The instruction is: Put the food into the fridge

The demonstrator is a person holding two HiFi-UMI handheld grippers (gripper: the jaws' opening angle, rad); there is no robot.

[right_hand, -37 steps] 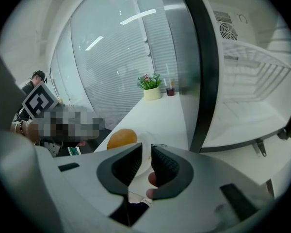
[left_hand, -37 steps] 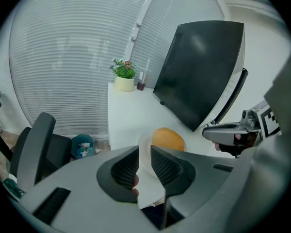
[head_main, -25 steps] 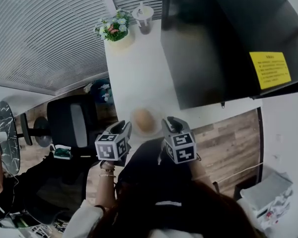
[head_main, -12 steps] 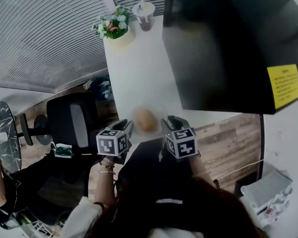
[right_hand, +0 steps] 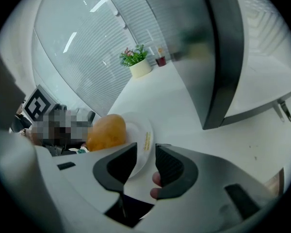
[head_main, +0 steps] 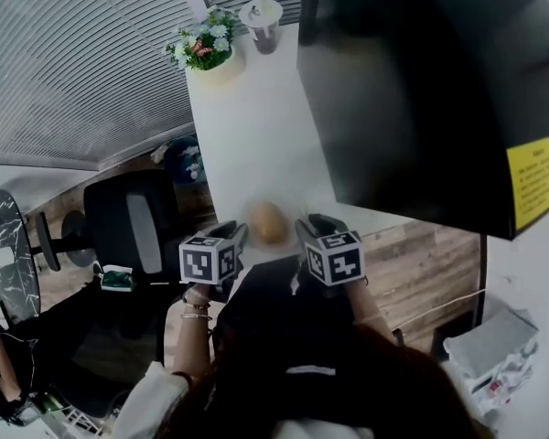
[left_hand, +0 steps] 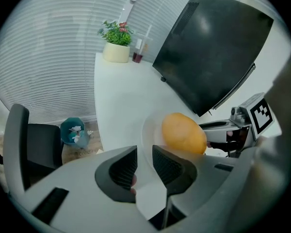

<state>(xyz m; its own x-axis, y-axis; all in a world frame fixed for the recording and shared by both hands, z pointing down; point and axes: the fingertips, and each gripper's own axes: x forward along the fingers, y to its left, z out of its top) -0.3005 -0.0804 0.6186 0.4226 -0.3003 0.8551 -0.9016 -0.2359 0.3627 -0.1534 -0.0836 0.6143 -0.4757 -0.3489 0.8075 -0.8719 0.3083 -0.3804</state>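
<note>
At the near end of the white table (head_main: 247, 126), low in the middle of the head view, the bread roll (head_main: 268, 222) lies on a white plate (left_hand: 150, 135), just below and left of the black fridge (head_main: 412, 90). We read the roll as an oval whose long axis runs roughly up the frame, along the table's length; its two ends look alike. The left gripper (left_hand: 144, 154) straddles the plate's rim from the frame's left, its jaws set slightly apart with the rim between them. The right gripper (right_hand: 145, 152) does likewise from the right: its jaws have just been opening and stand spread about the rim without pinching it. Compared with a second ago, roll and plate keep their place on the table, both grippers sit a little higher in the frame, and the fridge's yellow label (head_main: 535, 183) has slid toward the right edge.
</note>
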